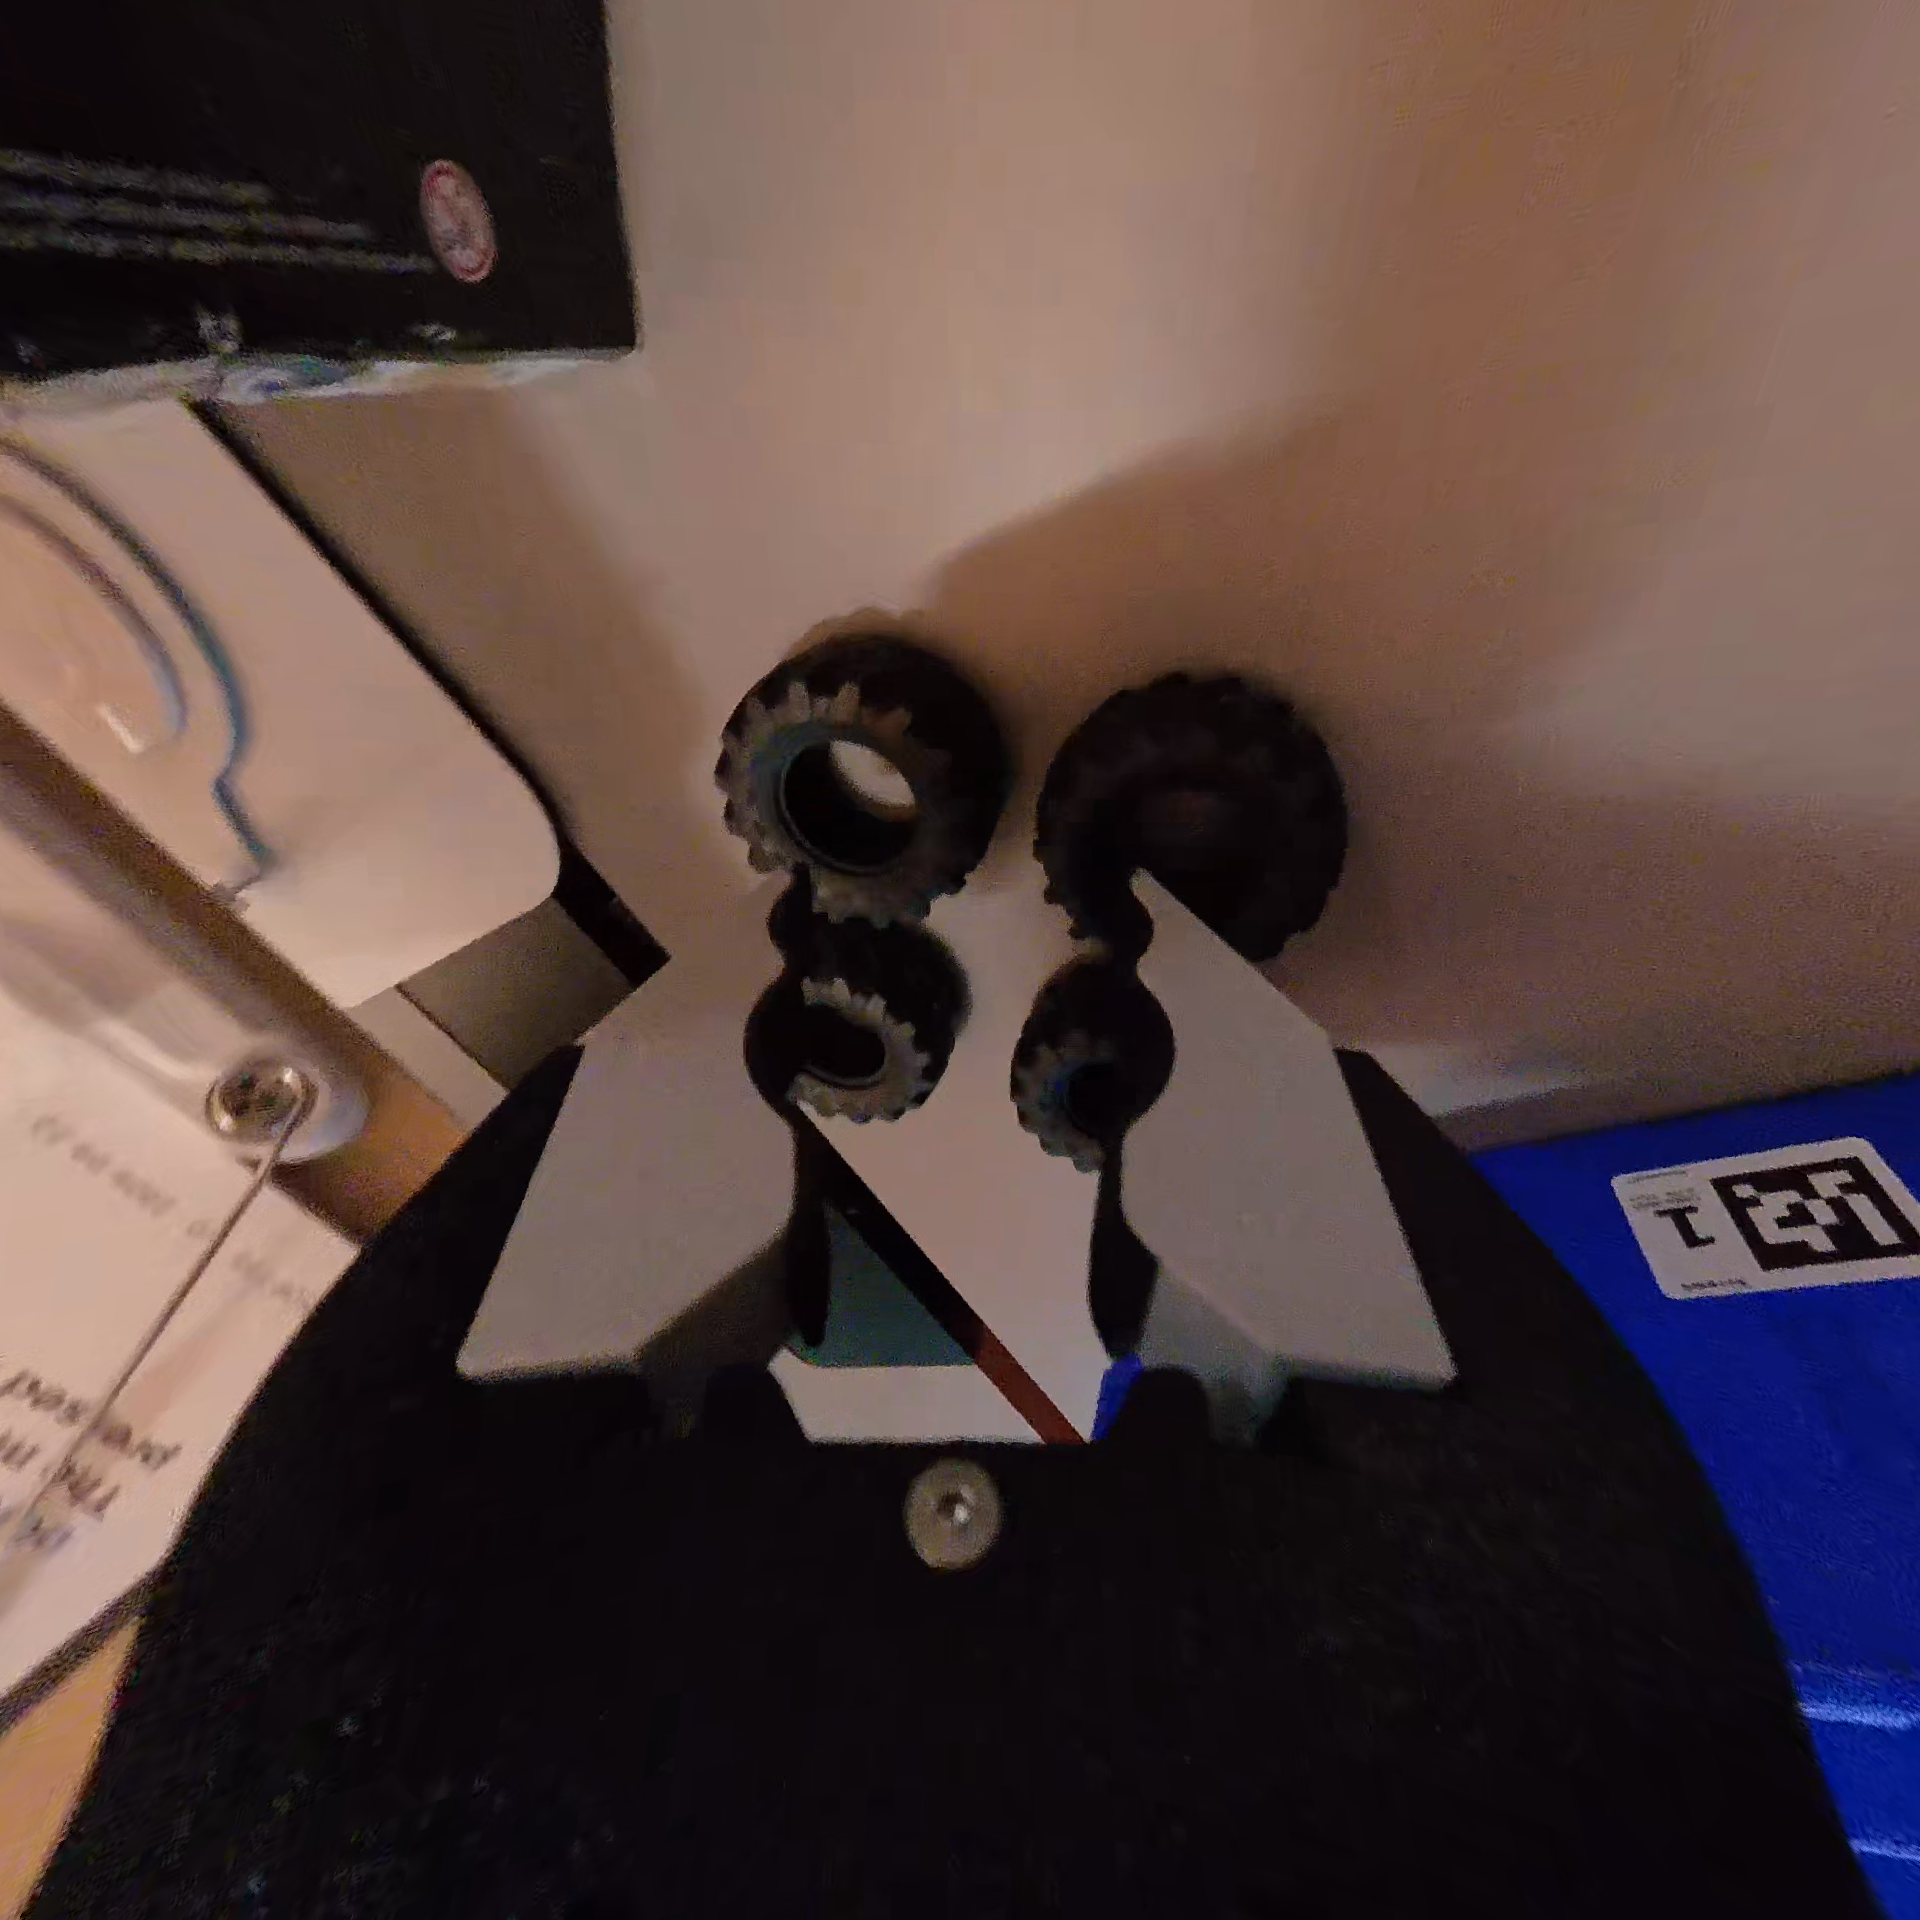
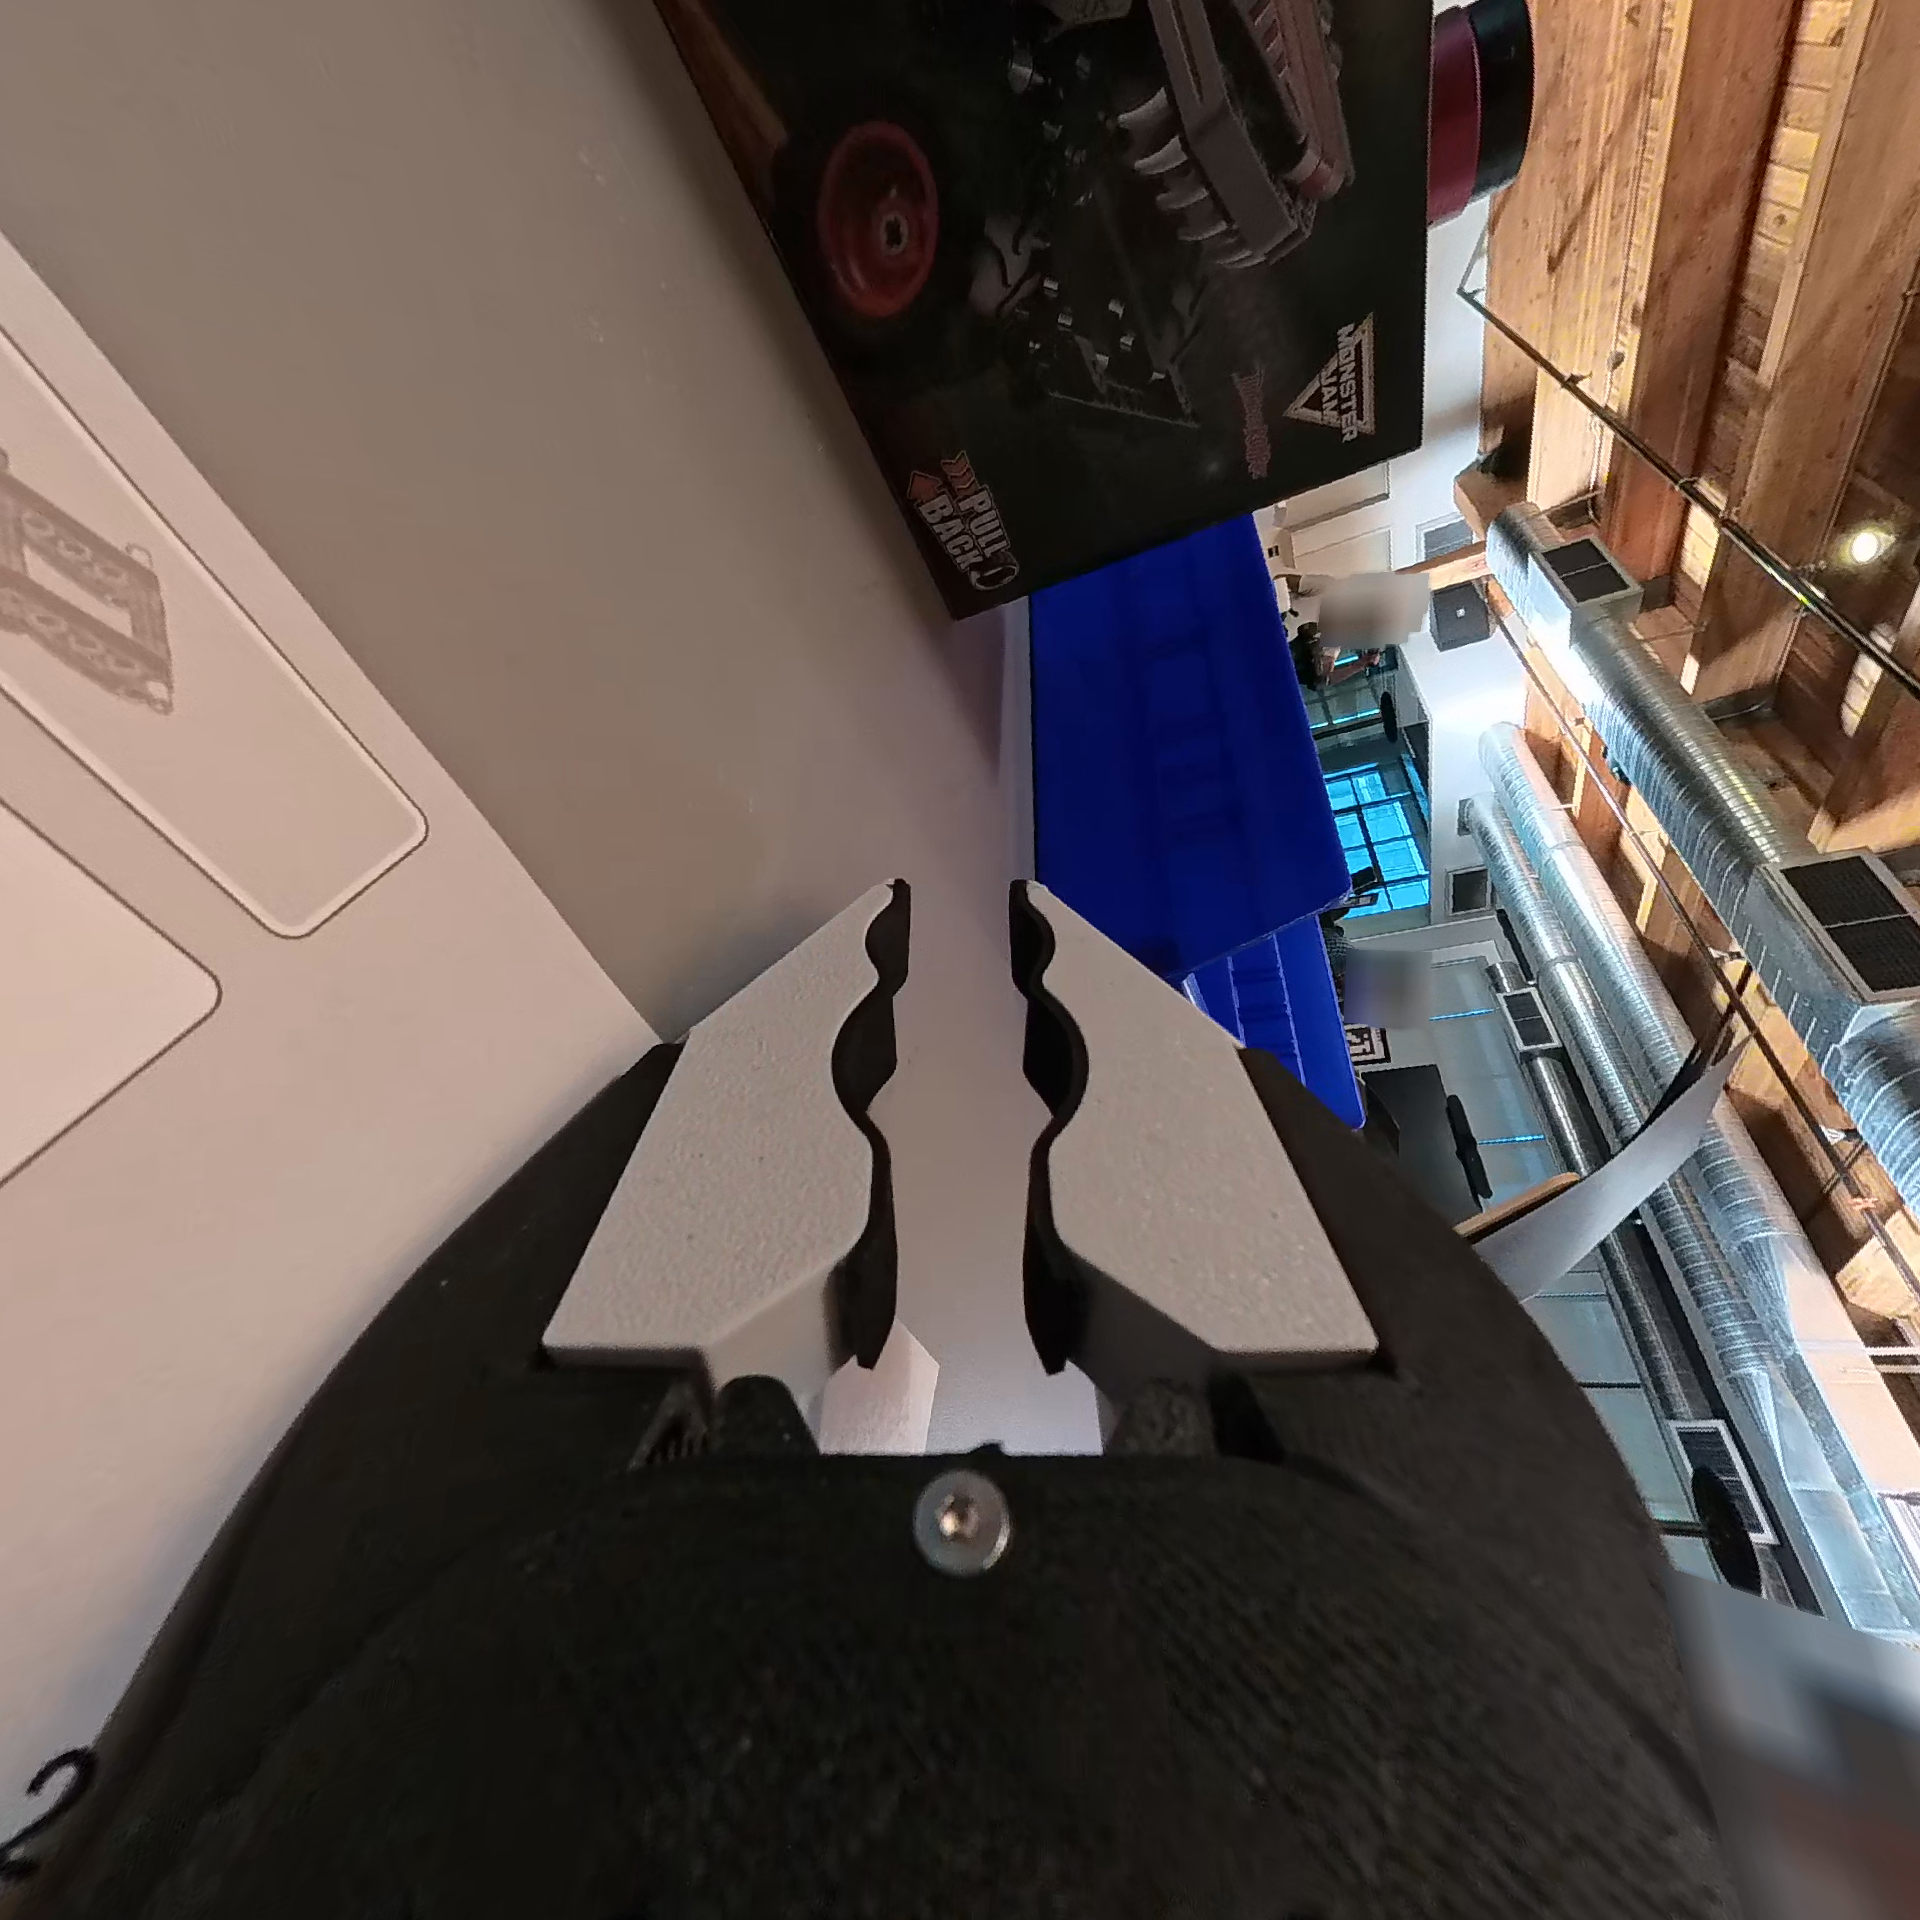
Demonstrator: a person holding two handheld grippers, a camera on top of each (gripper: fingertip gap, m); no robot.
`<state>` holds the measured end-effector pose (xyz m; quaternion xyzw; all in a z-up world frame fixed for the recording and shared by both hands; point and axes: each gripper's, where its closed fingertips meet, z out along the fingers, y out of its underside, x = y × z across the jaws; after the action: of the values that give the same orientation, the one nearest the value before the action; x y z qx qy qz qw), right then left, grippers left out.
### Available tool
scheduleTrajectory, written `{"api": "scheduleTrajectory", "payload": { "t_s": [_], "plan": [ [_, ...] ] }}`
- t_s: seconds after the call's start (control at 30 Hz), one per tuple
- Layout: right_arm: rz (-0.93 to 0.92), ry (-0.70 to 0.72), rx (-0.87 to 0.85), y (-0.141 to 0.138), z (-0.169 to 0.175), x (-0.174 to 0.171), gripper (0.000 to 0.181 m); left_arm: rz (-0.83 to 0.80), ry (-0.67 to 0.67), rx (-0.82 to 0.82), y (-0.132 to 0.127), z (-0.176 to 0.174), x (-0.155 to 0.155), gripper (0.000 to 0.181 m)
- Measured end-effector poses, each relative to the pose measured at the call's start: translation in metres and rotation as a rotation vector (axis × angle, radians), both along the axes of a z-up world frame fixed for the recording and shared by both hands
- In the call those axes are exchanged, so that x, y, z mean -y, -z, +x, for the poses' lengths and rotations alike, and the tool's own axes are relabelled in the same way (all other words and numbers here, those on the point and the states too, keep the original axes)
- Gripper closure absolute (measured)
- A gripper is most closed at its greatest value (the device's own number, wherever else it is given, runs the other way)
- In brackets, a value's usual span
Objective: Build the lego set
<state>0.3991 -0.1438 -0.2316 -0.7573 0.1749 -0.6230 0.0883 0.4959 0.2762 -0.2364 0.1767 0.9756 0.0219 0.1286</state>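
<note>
My left gripper (image 1: 961, 997) jaws spread over 2 black tires (image 1: 862, 779) on white tabletop (image 1: 1247, 364), right gripper (image 2: 958, 925) jaws apart w/ nothing between, set box (image 2: 1091, 260) ahead, blue bin (image 2: 1164, 748) beside it

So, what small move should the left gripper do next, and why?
Probably ease the left gripper forward a little and close on one tyre. Its jaws stand open, and four black tyres lie loose on the white table at its fingertips, none held. The right gripper is open, empty and tilted away.
</note>
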Motion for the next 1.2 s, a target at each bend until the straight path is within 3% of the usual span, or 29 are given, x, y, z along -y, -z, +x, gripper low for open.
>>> {"api": "scheduleTrajectory", "payload": {
  "t_s": [0.03,0.17,0.27,0.33,0.4,0.5,0.57,0.63,0.83,0.97,1.07,1.2],
  "plan": [
    [0.0,0.0,0.001,0.0,0.0,0.0,0.164,-0.025,-0.015,0.014,-0.009,-0.001,-0.001,0.128],
    [0.0,0.0,0.003,0.0,0.0,0.0,0.164,-0.181,-0.133,0.114,-0.063,-0.009,-0.009,0.124],
    [0.0,0.002,0.004,-0.001,0.0,0.0,0.163,-0.356,-0.237,0.223,-0.115,-0.027,-0.03,0.141],
    [-0.002,0.004,0.007,-0.001,0.0,0.001,0.163,-0.417,-0.416,0.293,-0.138,-0.039,-0.067,0.145],
    [-0.007,0.007,0.009,-0.001,0.0,0.001,0.162,-0.465,-0.667,0.3,-0.146,-0.059,-0.112,0.145],
    [-0.023,0.017,0.016,-0.002,0.0,0.002,0.161,-0.531,-0.94,0.221,-0.126,-0.099,-0.159,0.15],
    [-0.04,0.022,0.026,-0.003,0.0,0.002,0.16,-0.493,-1.148,0.115,-0.097,-0.128,-0.182,0.152],
    [-0.062,0.034,0.046,-0.007,0.0,0.003,0.154,-0.45,-1.267,0.128,-0.077,-0.139,-0.199,0.152],
    [-0.053,0.045,0.045,-0.007,0.0,0.004,0.153,-0.543,-1.279,0.015,-0.035,-0.12,-0.17,0.146],
    [-0.055,0.05,0.049,-0.007,0.0,0.004,0.152,-0.477,-1.21,-0.011,-0.012,-0.107,-0.162,0.145],
    [-0.056,0.051,0.05,-0.007,0.0,0.005,0.152,-0.449,-1.133,0.057,-0.008,-0.095,-0.165,0.147],
    [-0.05,0.055,0.045,-0.006,0.0,0.005,0.152,-0.538,-1.108,-0.086,0.001,-0.097,-0.142,0.145]
  ]
}}
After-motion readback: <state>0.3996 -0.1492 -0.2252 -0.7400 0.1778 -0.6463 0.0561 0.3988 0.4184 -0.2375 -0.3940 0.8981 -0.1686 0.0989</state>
